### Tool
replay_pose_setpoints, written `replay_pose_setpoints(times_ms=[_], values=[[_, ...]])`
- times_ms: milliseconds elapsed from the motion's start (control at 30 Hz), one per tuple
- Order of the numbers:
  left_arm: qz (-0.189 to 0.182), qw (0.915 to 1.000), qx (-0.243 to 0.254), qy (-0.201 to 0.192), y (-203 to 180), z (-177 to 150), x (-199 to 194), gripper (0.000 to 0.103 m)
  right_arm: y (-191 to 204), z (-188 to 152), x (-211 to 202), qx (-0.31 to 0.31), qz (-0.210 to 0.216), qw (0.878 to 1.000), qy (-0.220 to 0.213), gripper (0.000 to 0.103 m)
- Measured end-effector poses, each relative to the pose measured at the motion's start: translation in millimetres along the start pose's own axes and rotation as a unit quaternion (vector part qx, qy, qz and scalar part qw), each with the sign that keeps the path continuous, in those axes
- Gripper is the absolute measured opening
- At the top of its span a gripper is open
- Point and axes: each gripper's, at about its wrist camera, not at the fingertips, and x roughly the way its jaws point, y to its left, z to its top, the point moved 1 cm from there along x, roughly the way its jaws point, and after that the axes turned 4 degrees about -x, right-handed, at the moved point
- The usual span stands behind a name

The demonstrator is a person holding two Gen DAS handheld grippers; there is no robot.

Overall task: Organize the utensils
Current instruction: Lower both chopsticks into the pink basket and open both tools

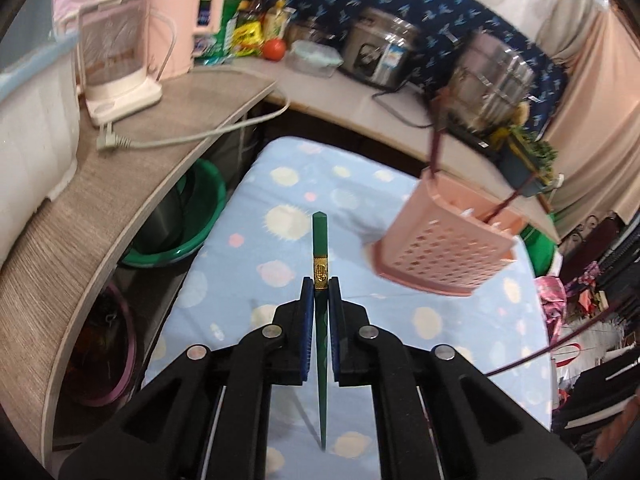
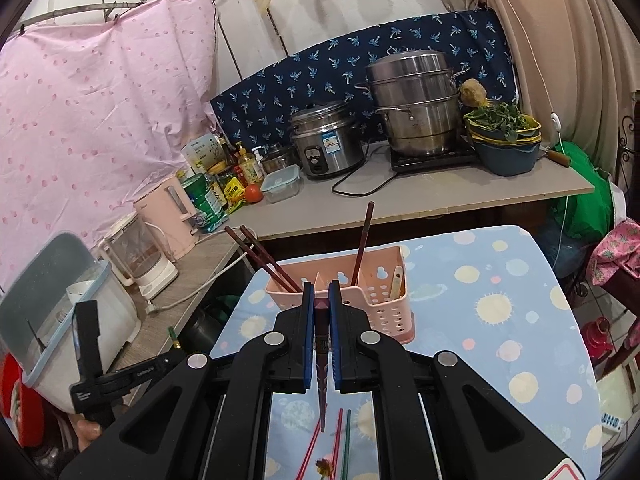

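In the left wrist view my left gripper (image 1: 320, 285) is shut on a green chopstick (image 1: 319, 240) with a gold band, held above the blue dotted tablecloth (image 1: 280, 184). A pink perforated utensil basket (image 1: 444, 236) stands ahead to the right, blurred. In the right wrist view my right gripper (image 2: 321, 293) is shut on a dark red chopstick (image 2: 322, 360), just in front of the pink basket (image 2: 384, 300). That basket holds dark chopsticks (image 2: 362, 240) and a pale utensil (image 2: 396, 284). Red and green chopsticks (image 2: 344, 440) lie on the cloth below. My left gripper (image 2: 178, 354) shows at the left.
A curved wooden counter (image 1: 132, 168) at the left carries a blender (image 1: 116, 60), a pink kettle (image 1: 188, 20) and a loose cord (image 1: 192, 138). The back counter holds a rice cooker (image 2: 324, 144), a steamer pot (image 2: 416, 108) and bowls of greens (image 2: 504, 136). Under the counter sits a green basin (image 1: 180, 220).
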Motion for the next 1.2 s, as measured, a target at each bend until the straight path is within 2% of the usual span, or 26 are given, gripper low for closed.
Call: replay_pose_setpoints(times_ms=[167, 367, 500, 633, 733, 833, 1033, 1200], values=[[-0.043, 0.9974, 0.029, -0.051, -37.3, 15.9, -46.4, 0.007, -4.1, 10.2, -4.2, 0.004, 0.007, 1.0, -0.013, 0.007], [-0.084, 0.9873, 0.068, -0.116, -87.7, 52.3, -85.5, 0.007, -7.1, 48.2, 3.6, 0.001, 0.019, 0.999, -0.045, 0.007], [-0.091, 0.9787, 0.088, -0.162, -120.2, 80.8, -99.1, 0.007, -5.6, 82.5, 15.2, -0.002, 0.026, 0.997, -0.066, 0.007], [-0.086, 0.9726, 0.099, -0.192, -147.3, 110.0, -95.0, 0.007, -2.9, 112.2, 22.9, -0.008, 0.024, 0.995, -0.097, 0.007], [-0.081, 0.9721, 0.101, -0.196, -157.1, 124.2, -80.1, 0.007, -4.5, 125.0, 33.5, -0.01, 0.016, 0.994, -0.108, 0.007], [-0.07, 0.9738, 0.102, -0.191, -159.7, 127.8, -54.4, 0.007, -10.8, 125.2, 54.8, -0.011, 0.002, 0.995, -0.096, 0.007], [-0.061, 0.9826, 0.097, -0.146, -149.4, 115.9, 2.7, 0.007, -31.6, 98.8, 100.6, 0.004, -0.014, 0.999, -0.045, 0.007], [-0.042, 0.9868, 0.096, -0.123, -141.4, 103.1, 30.3, 0.008, -38.7, 85.0, 109.6, 0.006, -0.022, 0.999, -0.028, 0.011]])
